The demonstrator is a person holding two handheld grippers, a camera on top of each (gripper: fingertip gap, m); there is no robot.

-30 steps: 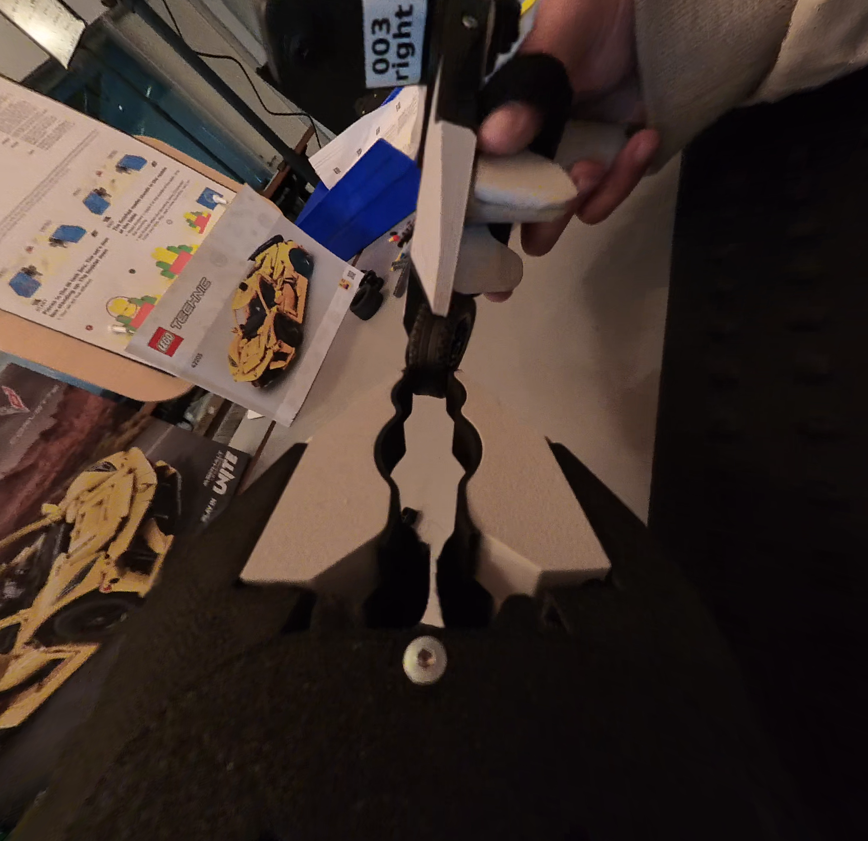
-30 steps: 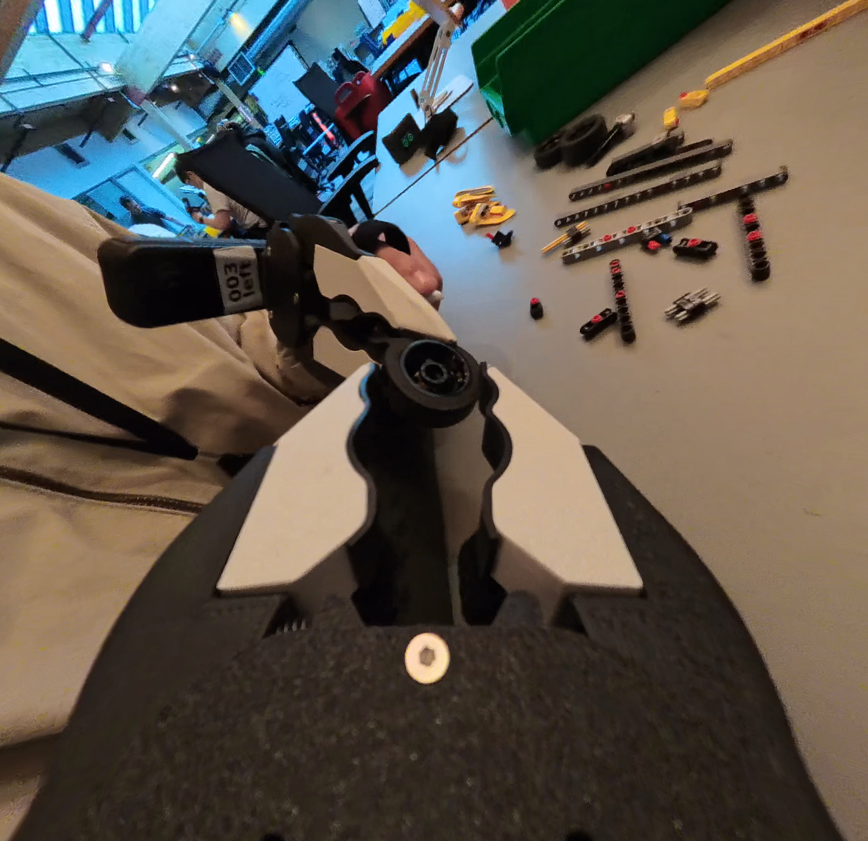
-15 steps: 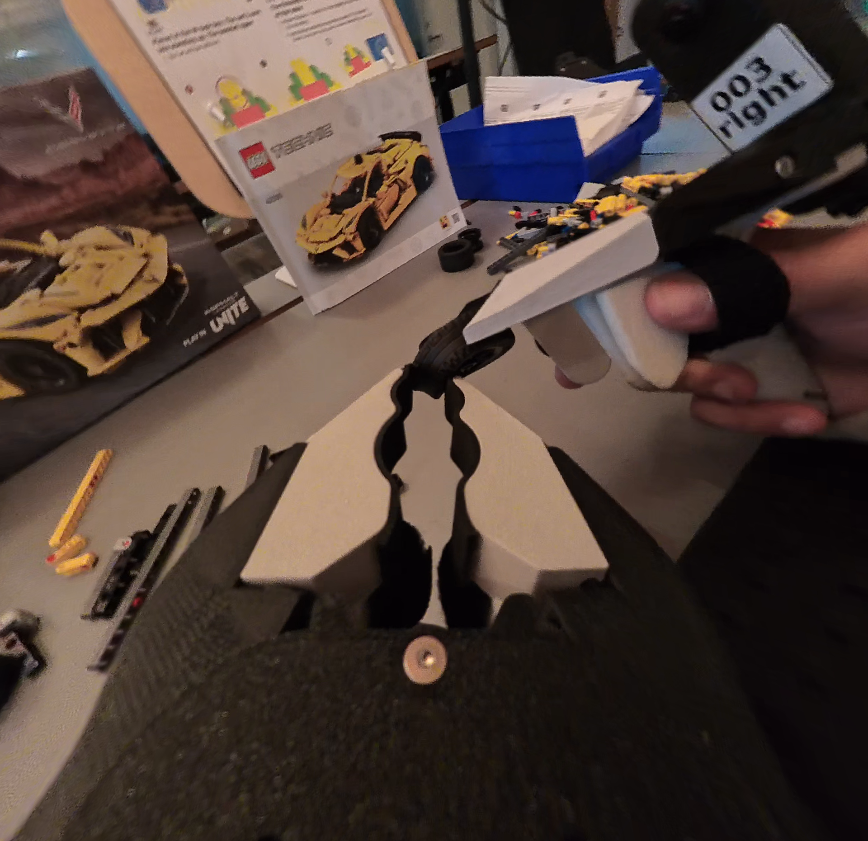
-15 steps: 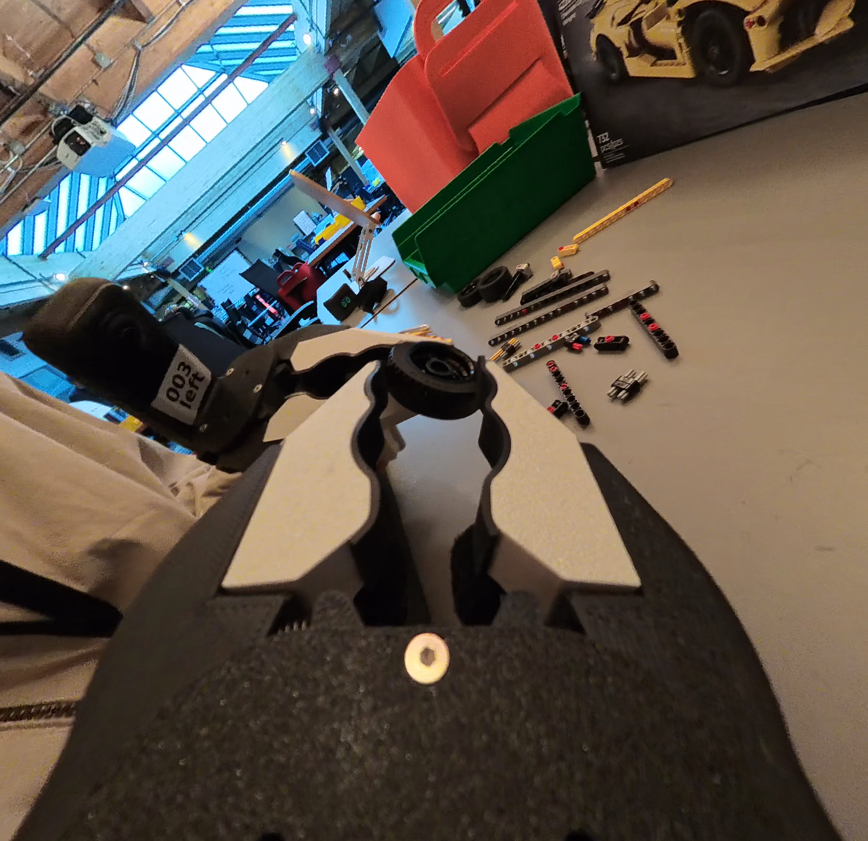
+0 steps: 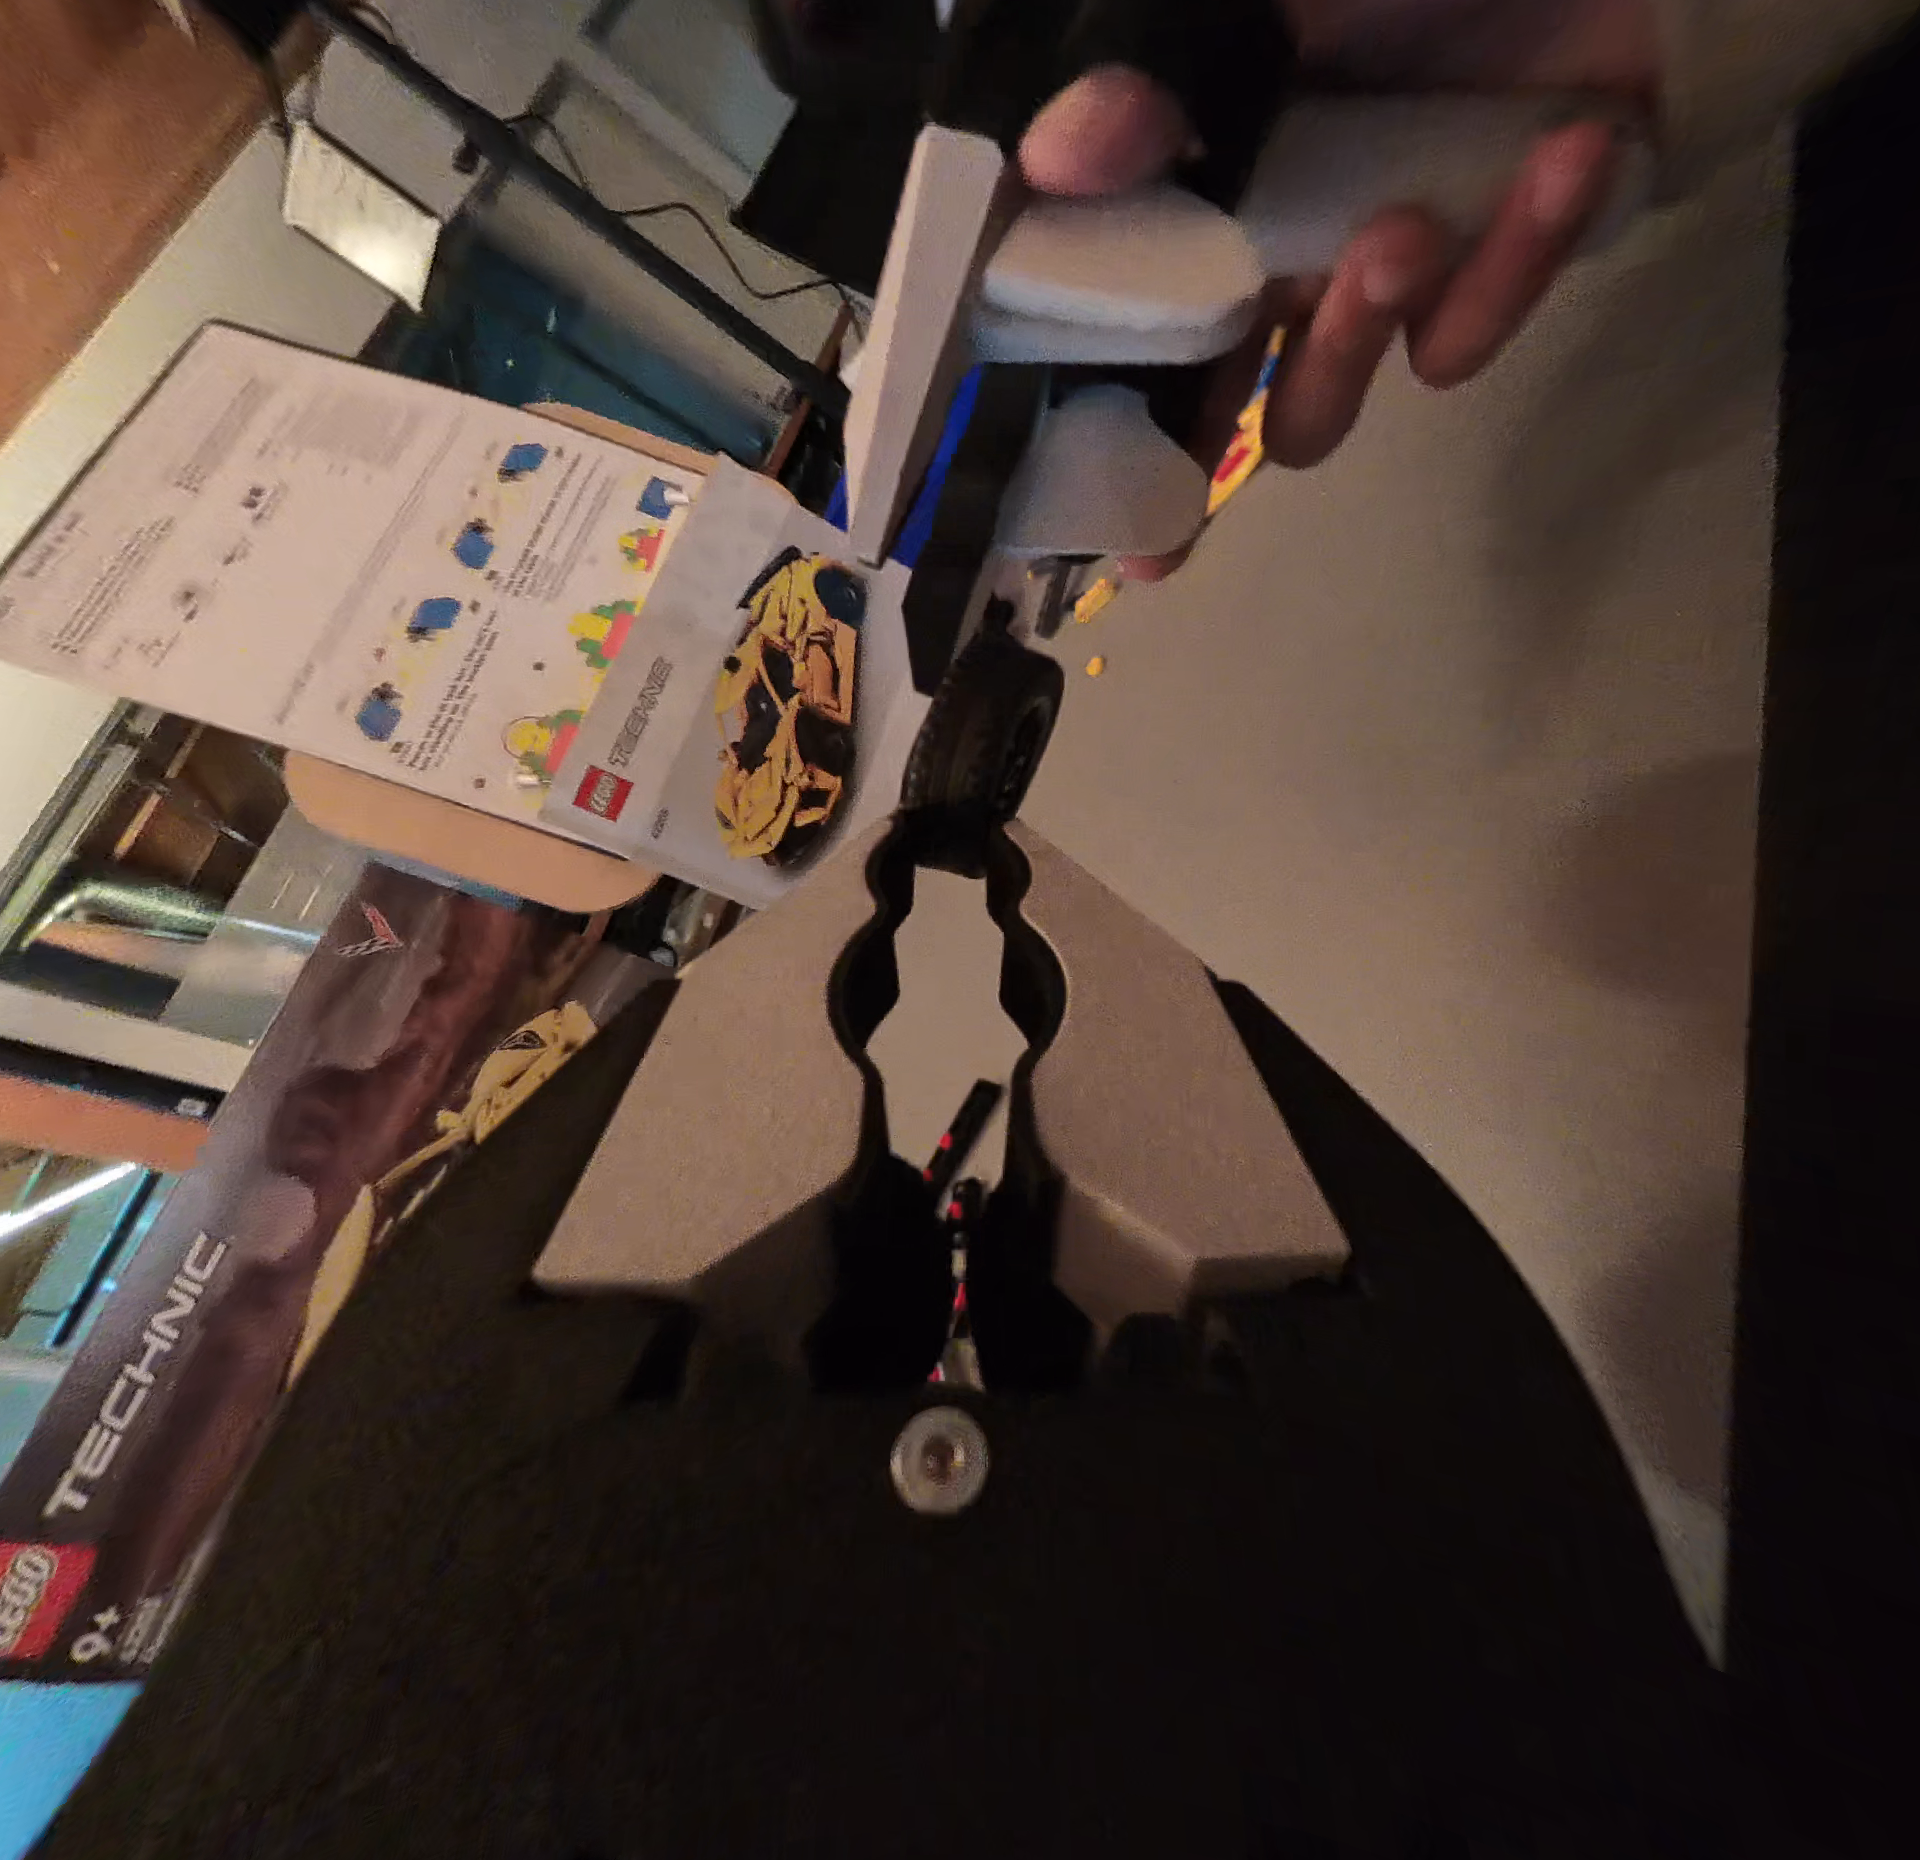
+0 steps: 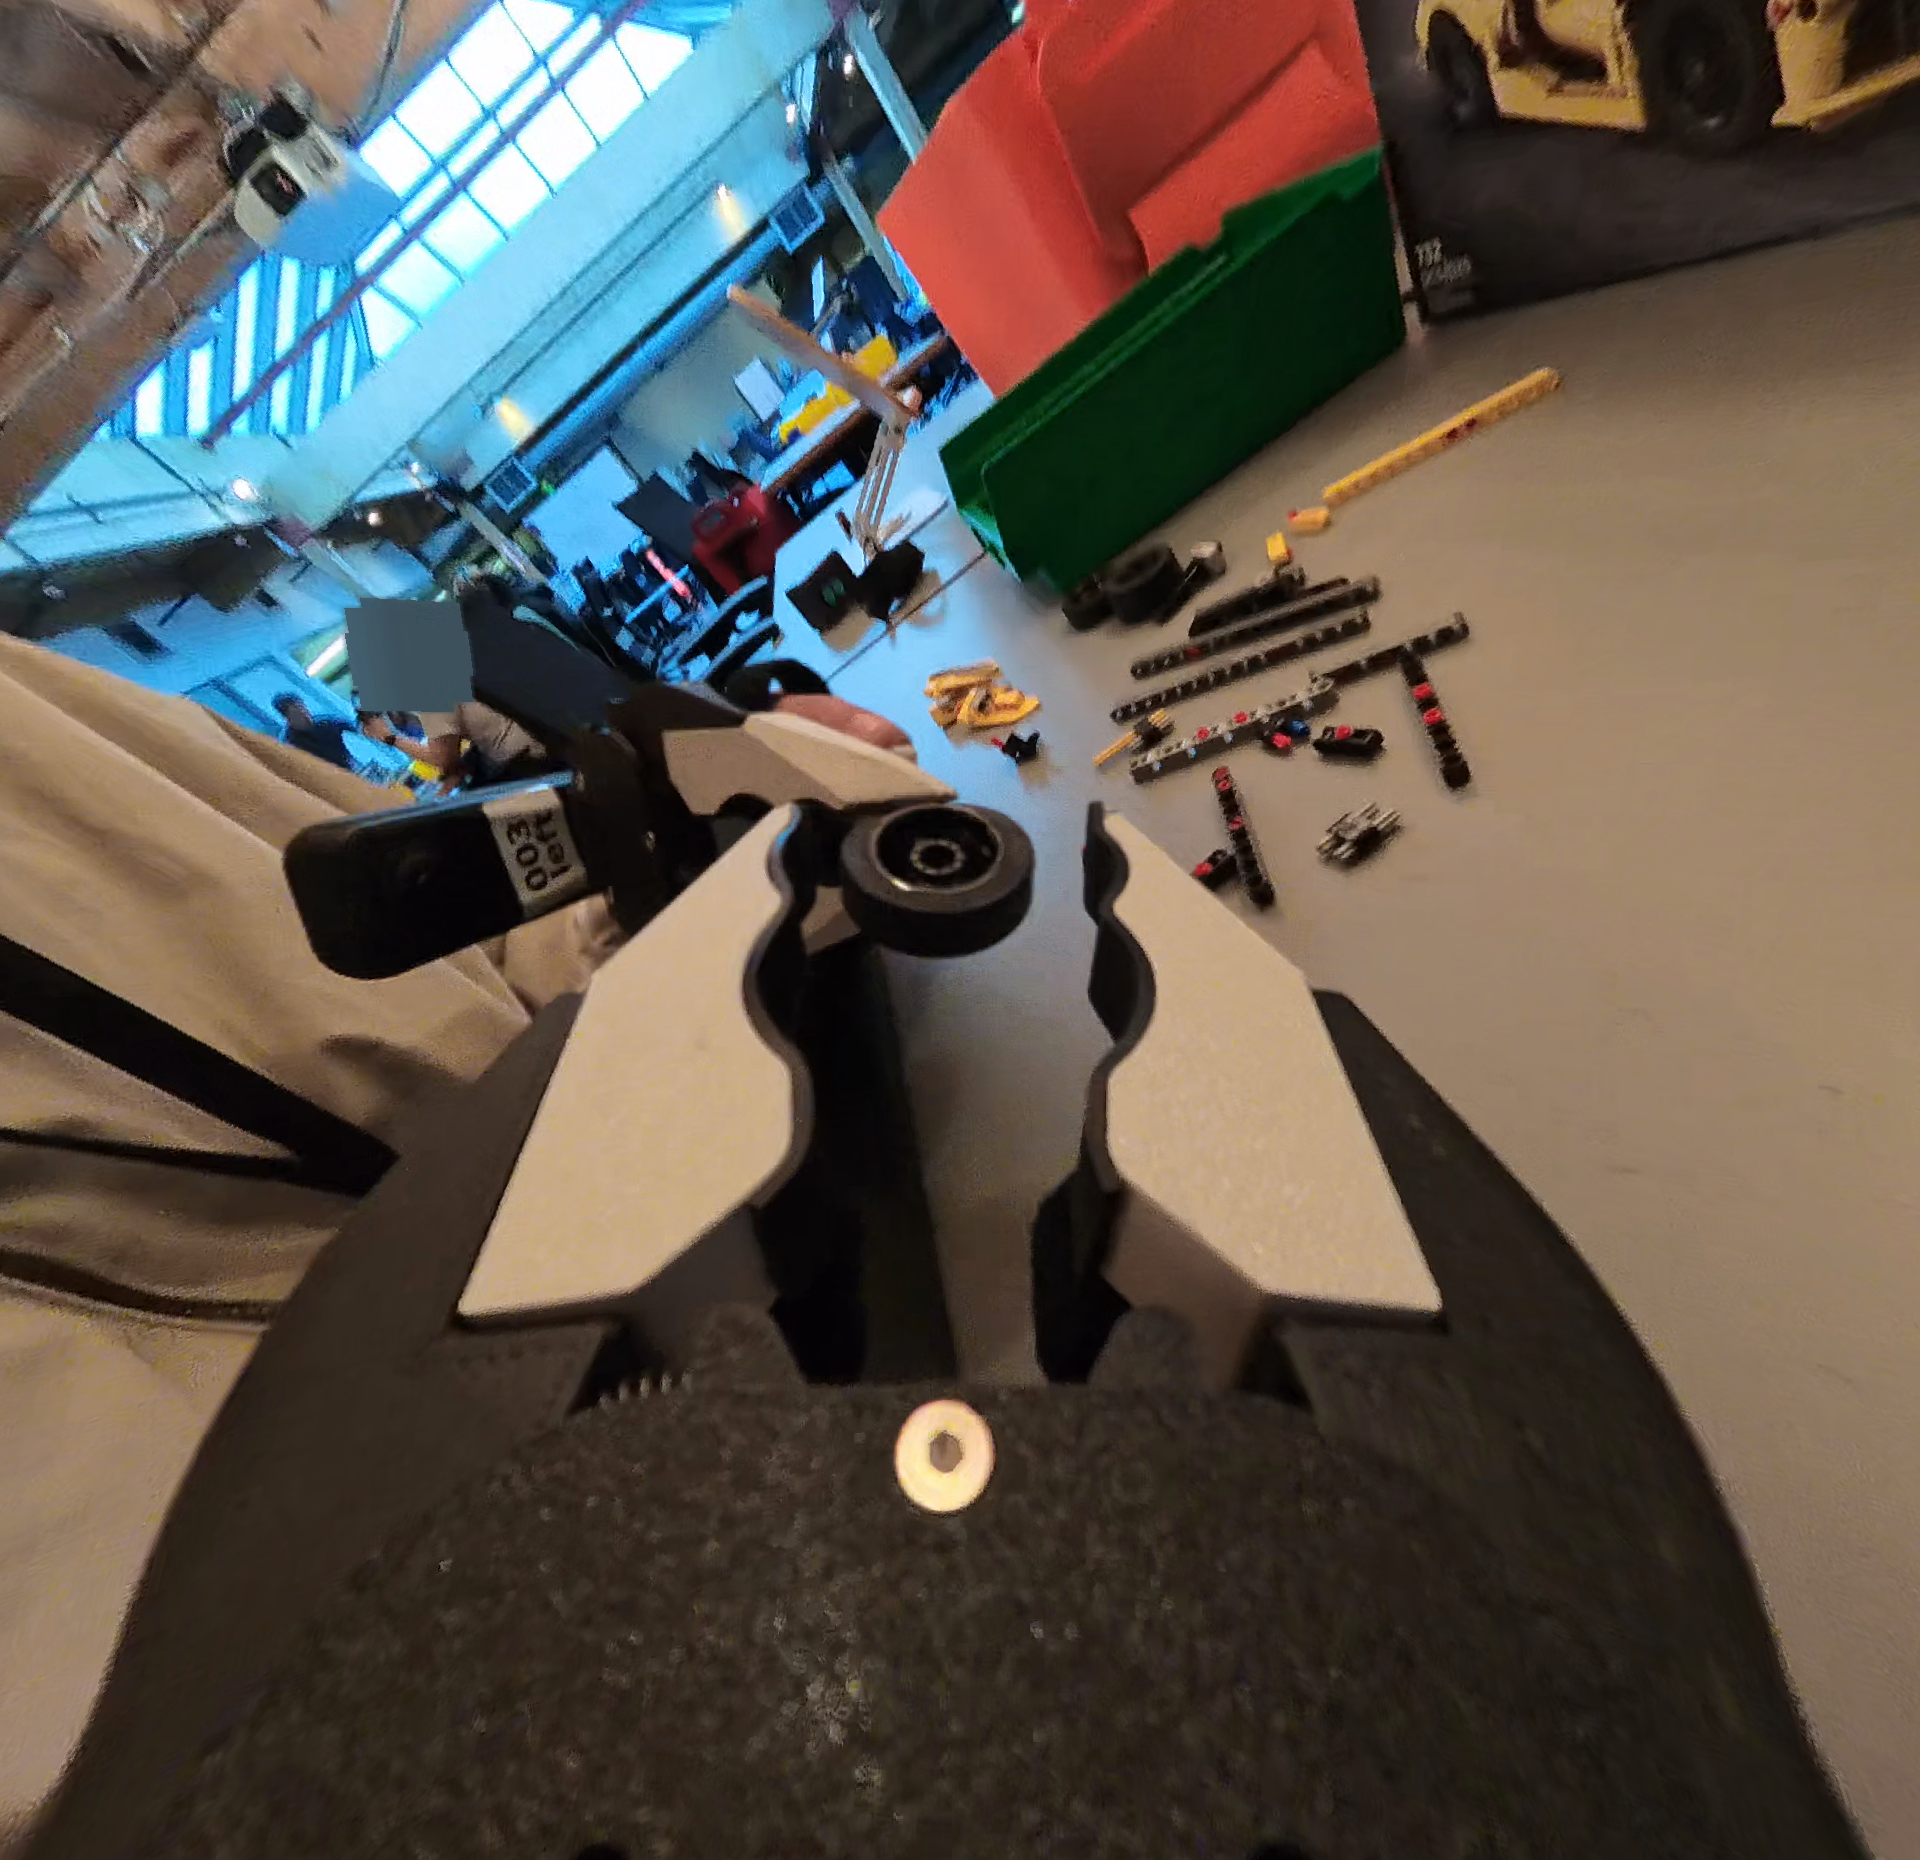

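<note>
My left gripper (image 5: 948, 844) pinches a small black wheel (image 5: 982, 735) at its fingertips, held in the air above the grey table (image 6: 1621, 1031). My right gripper (image 6: 940, 860) stands with fingers spread wide around that wheel, gripping nothing, with black beams (image 6: 1247, 657) and a green bin (image 6: 1184, 418) beyond.

Printed writing on several things, not copied here. Booklet (image 5: 727, 709) with yellow car picture: red logo, word mark. Instruction sheet (image 5: 312, 563): small print. Dark box (image 5: 187, 1343): logo, lettering, age mark. White label (image 6: 535, 854) on far gripper (image 6: 665, 823): digits and word.
</note>
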